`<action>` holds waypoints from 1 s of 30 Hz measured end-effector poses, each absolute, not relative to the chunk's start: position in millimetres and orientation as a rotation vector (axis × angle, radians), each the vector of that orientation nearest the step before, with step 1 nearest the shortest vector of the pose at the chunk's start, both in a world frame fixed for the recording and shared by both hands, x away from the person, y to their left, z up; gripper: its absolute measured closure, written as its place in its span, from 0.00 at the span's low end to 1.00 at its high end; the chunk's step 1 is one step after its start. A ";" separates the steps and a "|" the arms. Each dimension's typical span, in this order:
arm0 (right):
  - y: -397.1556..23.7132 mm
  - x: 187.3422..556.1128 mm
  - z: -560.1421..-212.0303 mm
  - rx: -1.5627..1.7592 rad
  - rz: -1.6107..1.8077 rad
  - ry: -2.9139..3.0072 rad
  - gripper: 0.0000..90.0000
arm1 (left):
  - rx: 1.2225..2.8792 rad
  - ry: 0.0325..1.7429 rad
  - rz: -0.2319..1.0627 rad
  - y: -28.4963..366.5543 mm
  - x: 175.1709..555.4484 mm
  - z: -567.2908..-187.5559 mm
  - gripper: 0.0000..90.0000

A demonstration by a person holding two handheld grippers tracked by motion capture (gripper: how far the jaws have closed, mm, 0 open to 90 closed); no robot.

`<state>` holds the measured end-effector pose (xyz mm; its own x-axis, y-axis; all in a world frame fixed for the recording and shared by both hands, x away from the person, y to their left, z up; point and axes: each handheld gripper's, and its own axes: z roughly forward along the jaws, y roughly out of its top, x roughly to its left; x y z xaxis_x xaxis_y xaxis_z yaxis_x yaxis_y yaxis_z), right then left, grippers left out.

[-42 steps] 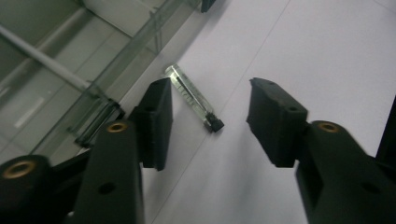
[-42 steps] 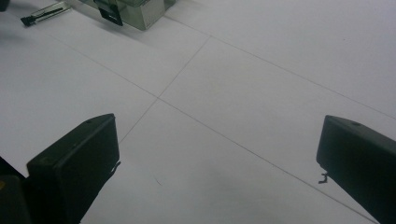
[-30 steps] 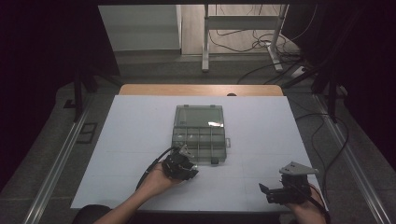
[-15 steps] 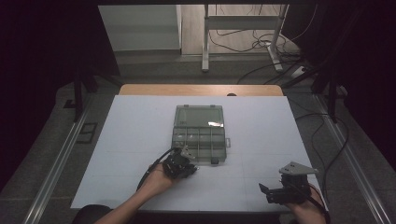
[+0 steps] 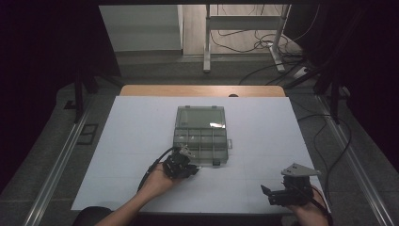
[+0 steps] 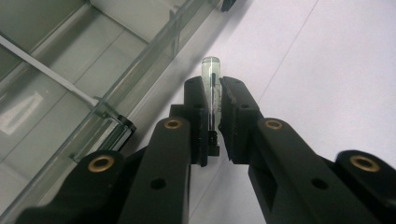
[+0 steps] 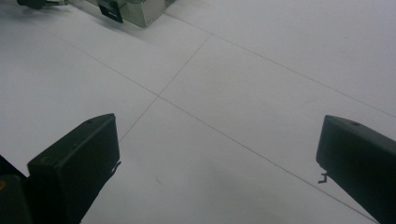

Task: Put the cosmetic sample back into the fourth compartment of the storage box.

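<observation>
- vial (image 6: 210, 88) pinched in left gripper (image 6: 213, 100) at organizer box (image 5: 201, 134) near edge; thin glass, could slip/tilt w/ hasty move.
- right gripper (image 7: 217, 154) jaws wide apart, holding nothing, near table (image 5: 263, 122) front-right corner.

Surroundings dark; white table (image 5: 141, 141) evenly lit | glare on clear case (image 5: 209, 123) lid | close-ups soft; shadows faint

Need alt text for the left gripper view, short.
The left gripper is shut on a small clear tube with a dark core, its rounded tip poking past the black jaws. A clear compartment box lies to its left on the white table.
</observation>
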<state>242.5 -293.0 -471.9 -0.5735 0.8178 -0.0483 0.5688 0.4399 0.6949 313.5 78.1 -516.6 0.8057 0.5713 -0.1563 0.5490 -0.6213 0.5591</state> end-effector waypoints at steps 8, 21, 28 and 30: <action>-293.4 242.4 -471.5 1.179 0.906 2.318 0.00 | 2.349 0.814 0.056 81.3 314.1 -505.1 0.90; -293.6 241.7 -471.2 1.173 0.917 2.313 0.00 | 2.312 0.818 0.077 86.4 321.0 -490.9 0.90; -293.6 241.6 -471.1 1.170 0.918 2.312 0.00 | 2.295 0.809 0.100 86.8 325.9 -480.8 0.90; -293.6 241.6 -471.1 1.171 0.920 2.312 0.00 | 2.291 0.806 0.109 87.3 327.9 -477.4 0.90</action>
<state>241.6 -293.6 -471.1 -0.5753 0.8166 -0.0469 0.5613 0.4359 0.7035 327.9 87.3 -477.4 0.8031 0.5786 -0.1421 0.5203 -0.5648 0.6405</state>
